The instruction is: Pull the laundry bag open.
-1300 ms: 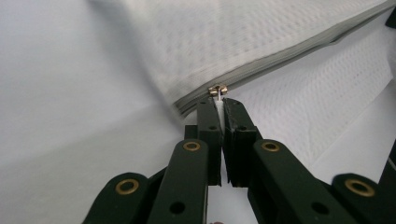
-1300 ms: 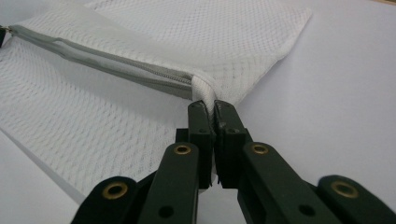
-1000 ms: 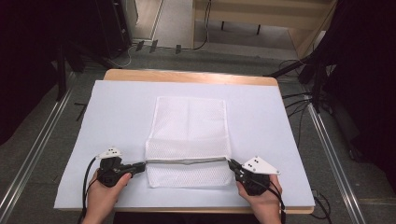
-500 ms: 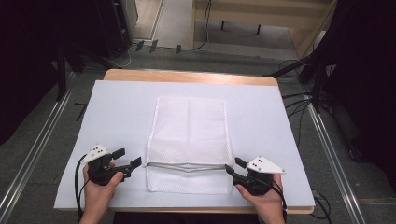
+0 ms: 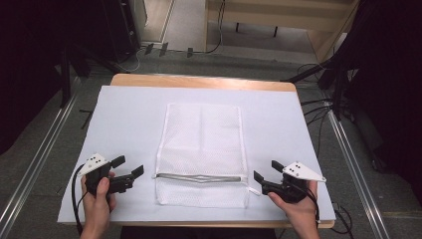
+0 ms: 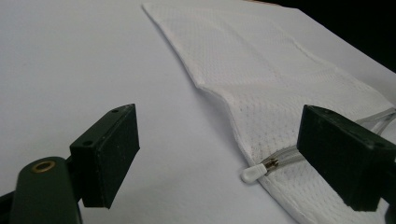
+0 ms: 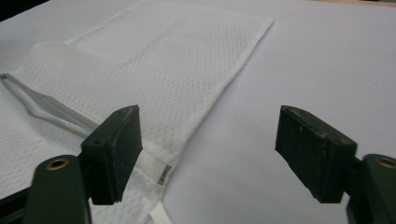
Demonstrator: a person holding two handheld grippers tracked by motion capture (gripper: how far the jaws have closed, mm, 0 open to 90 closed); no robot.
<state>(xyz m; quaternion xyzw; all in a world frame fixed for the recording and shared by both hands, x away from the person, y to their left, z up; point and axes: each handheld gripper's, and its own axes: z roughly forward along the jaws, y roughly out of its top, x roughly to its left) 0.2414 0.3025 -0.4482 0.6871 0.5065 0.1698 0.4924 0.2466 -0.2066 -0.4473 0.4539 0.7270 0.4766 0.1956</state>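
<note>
A white mesh laundry bag (image 5: 201,144) lies flat on the white table cover (image 5: 129,114), its grey zipper (image 5: 199,177) running across near the front end. My left gripper (image 5: 129,166) sits a little left of the bag, open. Its jaws have just been opening and hold nothing. In the left gripper view the left gripper (image 6: 219,135) faces the bag (image 6: 261,60) and the white zipper pull (image 6: 254,172). My right gripper (image 5: 266,170) sits just right of the bag, open and empty, its jaws also just opening. In the right gripper view the right gripper (image 7: 210,140) looks along the bag's edge (image 7: 163,60).
The wooden table edge (image 5: 199,81) shows at the far side. Metal rails (image 5: 45,159) run along the floor on both sides, and cables (image 5: 318,107) lie at the right. The person's hands hold both grippers near the front edge.
Both grippers were shut on the ends of the zipper, stretching it. They have let go and drawn apart, left to the left and right to the right. The zipper now lies slack.
</note>
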